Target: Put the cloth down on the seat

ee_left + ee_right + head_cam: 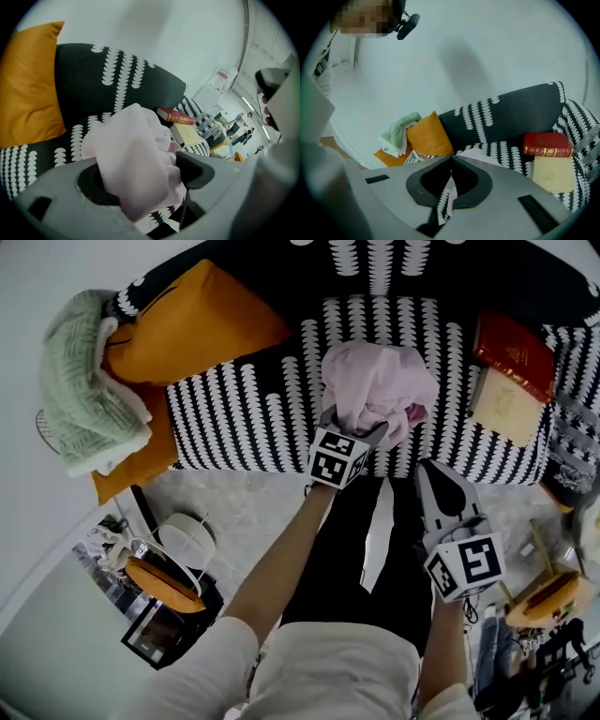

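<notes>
The pink cloth (375, 385) sits bunched up on the seat (244, 418) — the putting-down step looks almost done. The left claw (354, 425) is spread wide, with the cloth loose between its jaws. The right claw (433, 479) is squeezed tight on nothing. Next, I think, the left claw must back away gently — no dragging the cloth along.

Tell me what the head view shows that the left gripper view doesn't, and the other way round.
Only the head view: the right gripper in front of the seat, the green blanket at the sofa's left end, and the person's legs. Only the left gripper view: the left gripper seen close up, its jaws apart with the pink cloth lying between them. Both: the pink cloth on the patterned seat, the orange cushion and the red book.
</notes>
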Demonstrator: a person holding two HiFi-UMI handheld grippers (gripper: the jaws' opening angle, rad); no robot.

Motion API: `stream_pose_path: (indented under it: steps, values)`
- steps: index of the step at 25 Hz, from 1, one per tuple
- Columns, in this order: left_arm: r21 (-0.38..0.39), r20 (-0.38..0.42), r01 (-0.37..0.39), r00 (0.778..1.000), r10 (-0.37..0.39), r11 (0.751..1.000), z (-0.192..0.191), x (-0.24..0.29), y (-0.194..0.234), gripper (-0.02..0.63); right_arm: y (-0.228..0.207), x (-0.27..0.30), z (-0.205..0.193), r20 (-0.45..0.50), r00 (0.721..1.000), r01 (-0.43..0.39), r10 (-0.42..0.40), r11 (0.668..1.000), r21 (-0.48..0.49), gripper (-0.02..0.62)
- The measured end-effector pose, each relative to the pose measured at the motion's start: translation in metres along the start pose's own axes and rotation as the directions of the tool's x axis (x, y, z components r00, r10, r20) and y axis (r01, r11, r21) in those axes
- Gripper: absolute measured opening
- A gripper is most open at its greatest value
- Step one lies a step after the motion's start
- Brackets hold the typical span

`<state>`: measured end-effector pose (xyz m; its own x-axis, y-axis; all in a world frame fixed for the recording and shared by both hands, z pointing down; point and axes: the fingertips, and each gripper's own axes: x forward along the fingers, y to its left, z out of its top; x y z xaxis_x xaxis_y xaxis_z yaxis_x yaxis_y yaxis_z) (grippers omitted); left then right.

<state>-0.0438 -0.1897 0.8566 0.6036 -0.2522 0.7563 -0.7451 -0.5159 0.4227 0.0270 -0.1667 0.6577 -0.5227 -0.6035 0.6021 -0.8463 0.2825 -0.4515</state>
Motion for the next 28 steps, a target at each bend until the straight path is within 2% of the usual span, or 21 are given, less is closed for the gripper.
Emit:
stream_pose_path:
  steps: [9, 14, 22, 28]
  values:
    - [-0.048, 0.022, -0.071, 0.997, 0.072, 0.996, -0.001, -0.017, 0.008, 0.421, 0.005, 0.000, 0.003, -0.001, 1.000, -0.009, 0.009, 1.000, 0.005, 0.008]
    - [-0.050, 0.028, -0.099, 0.995, 0.100, 0.994, 0.001, -0.032, 0.005, 0.457, 0.009, -0.007, 0.012, 0.005, 1.000, -0.015, 0.015, 1.000, -0.018, 0.008]
    - [-0.030, 0.040, -0.048, 0.998, 0.050, 0.998, 0.026, -0.062, -0.021, 0.471, 0.017, -0.031, 0.032, 0.017, 1.000, 0.017, -0.016, 0.999, -0.030, 0.008]
    - [-0.014, 0.093, -0.028, 0.995, 0.029, 1.000, 0.059, -0.101, -0.040, 0.469, 0.038, -0.055, 0.055, 0.030, 0.999, 0.044, -0.042, 0.997, -0.057, 0.008]
